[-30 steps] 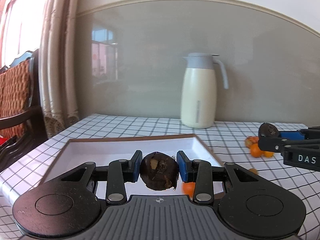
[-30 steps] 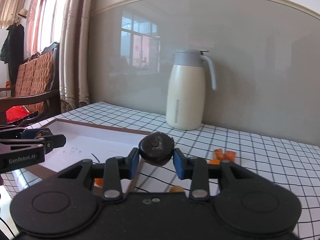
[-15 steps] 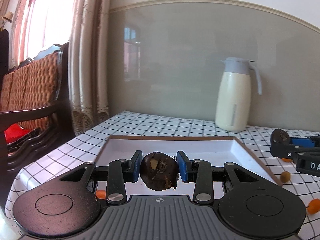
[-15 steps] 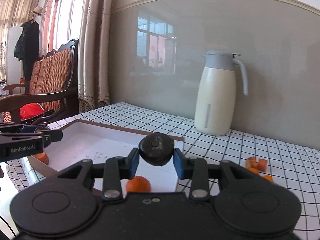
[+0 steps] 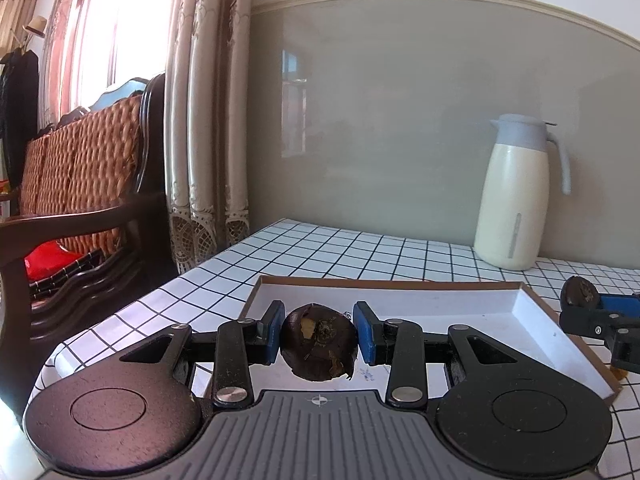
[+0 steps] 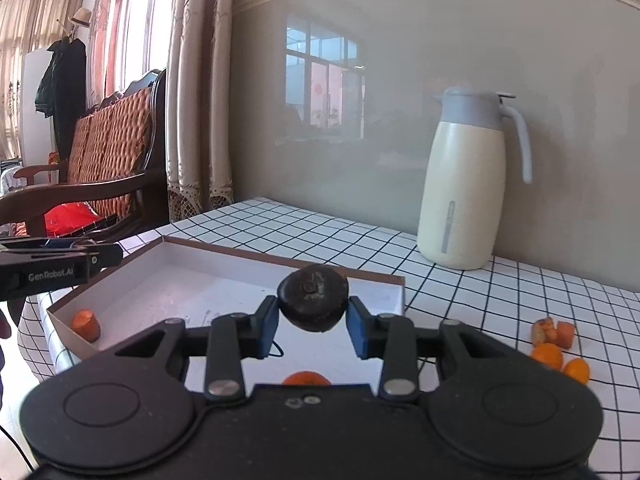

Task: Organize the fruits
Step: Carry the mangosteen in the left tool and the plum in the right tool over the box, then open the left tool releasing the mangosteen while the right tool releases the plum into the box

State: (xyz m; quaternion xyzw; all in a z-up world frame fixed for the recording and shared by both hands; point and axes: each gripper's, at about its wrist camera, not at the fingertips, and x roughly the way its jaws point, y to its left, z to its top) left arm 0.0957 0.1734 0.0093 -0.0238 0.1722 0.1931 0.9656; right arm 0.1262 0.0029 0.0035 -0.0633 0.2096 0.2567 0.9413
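While both grippers hang over the white tray (image 6: 224,280), left gripper (image 5: 319,334) and right gripper (image 6: 312,312) jaws each clamp a dark fruit; flask (image 6: 464,184) at two o'clock.

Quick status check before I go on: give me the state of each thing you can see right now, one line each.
left gripper: shut on a dark round fruit, above the tray.
right gripper: shut on a second dark fruit, above the tray.
tray: open, holding an orange piece in its near left corner and another orange fruit.
orange pieces: loose on the tablecloth, outside the tray.
jug: upright, lid closed.
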